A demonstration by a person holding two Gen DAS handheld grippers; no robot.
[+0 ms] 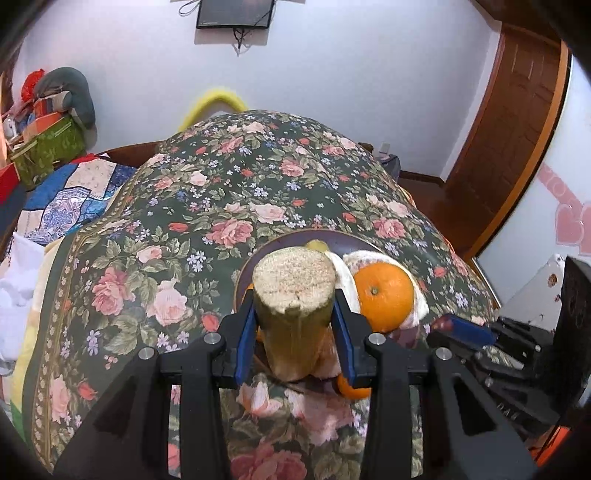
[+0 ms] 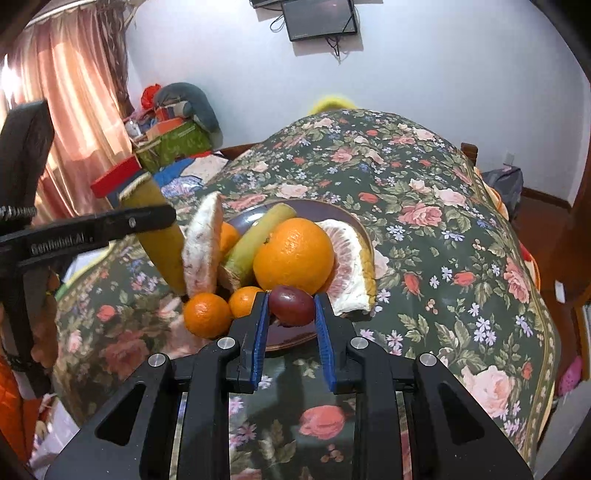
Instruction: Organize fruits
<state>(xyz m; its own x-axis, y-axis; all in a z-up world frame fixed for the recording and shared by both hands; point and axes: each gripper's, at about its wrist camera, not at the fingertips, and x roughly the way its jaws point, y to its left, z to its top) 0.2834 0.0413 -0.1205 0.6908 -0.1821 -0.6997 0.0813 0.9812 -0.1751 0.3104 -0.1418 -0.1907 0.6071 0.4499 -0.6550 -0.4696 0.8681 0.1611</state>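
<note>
My left gripper [image 1: 295, 310] is shut on a greenish-yellow sugarcane piece [image 1: 293, 295], held upright over the near left edge of a dark plate [image 1: 332, 238]. A large orange [image 1: 384, 295] and pomelo wedges lie on the plate. In the right wrist view my right gripper [image 2: 291, 306] is shut on a dark red grape [image 2: 291, 304] at the plate's [image 2: 325, 210] near rim. There the large orange [image 2: 293, 254], a pomelo wedge [image 2: 349, 266], an upright pomelo slice [image 2: 203, 251], a second sugarcane piece [image 2: 258, 236] and two small oranges [image 2: 207, 314] show. The left gripper's held sugarcane [image 2: 159, 229] shows at left.
The plate rests on a bed with a dark floral cover [image 1: 221, 192]. Boxes and bags [image 1: 48, 140] are piled at the far left by pink curtains [image 2: 74, 92]. A wooden door [image 1: 517, 129] stands at right. A screen [image 1: 236, 13] hangs on the far wall.
</note>
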